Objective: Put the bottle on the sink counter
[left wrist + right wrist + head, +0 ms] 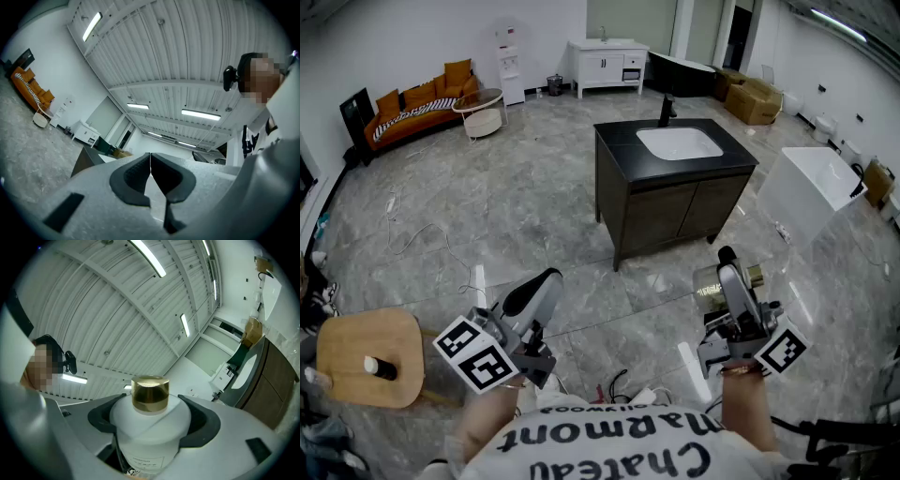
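My right gripper (728,277) is shut on a white bottle (150,437) with a gold cap (150,393); the grey pads (202,420) press its shoulders from both sides. In the head view the bottle (712,285) shows low on the right, above the floor. It is short of the dark sink cabinet, whose black counter (623,150) holds a white basin and a black faucet (667,110). My left gripper (546,284) is held low on the left. Its jaws (150,161) are shut on nothing and point up at the ceiling.
A wooden stool (370,356) at lower left carries a small white bottle with a black cap (378,367). Cables (412,239) trail over the grey floor. A white tub (811,192) stands right of the cabinet. An orange sofa (417,103), white vanity (607,64) and boxes (752,100) line the back.
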Available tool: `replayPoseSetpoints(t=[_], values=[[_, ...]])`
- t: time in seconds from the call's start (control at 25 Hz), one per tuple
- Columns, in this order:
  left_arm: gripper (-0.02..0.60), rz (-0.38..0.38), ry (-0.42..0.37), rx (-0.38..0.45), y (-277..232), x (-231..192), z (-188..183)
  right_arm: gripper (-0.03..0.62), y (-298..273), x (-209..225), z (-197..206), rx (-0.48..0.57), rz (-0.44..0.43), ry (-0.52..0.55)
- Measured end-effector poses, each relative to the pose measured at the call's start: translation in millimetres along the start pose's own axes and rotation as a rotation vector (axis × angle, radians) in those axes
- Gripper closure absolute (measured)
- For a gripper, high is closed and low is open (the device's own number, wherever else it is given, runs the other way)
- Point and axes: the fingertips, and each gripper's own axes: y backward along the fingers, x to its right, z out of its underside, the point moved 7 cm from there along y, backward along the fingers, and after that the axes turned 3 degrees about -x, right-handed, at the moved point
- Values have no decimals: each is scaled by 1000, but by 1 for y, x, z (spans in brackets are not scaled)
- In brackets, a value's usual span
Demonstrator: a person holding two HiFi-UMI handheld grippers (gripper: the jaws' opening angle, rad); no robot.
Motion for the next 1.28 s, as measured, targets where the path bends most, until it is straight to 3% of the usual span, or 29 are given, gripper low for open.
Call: replayPoseSetpoints(t=[0.36, 0.72, 0.96, 1.28], values=[[565, 30, 15, 0, -3, -47, -17, 246, -41, 12, 15, 8, 16, 14], [565, 95, -7, -40, -8, -136, -79, 246, -130, 19, 43, 126, 27, -29], [565, 147, -22, -58, -6, -185, -114, 246, -182, 15, 64, 154, 45, 7], [565, 197, 14, -97, 0, -231, -112, 246, -210, 21, 106, 150, 80, -27]])
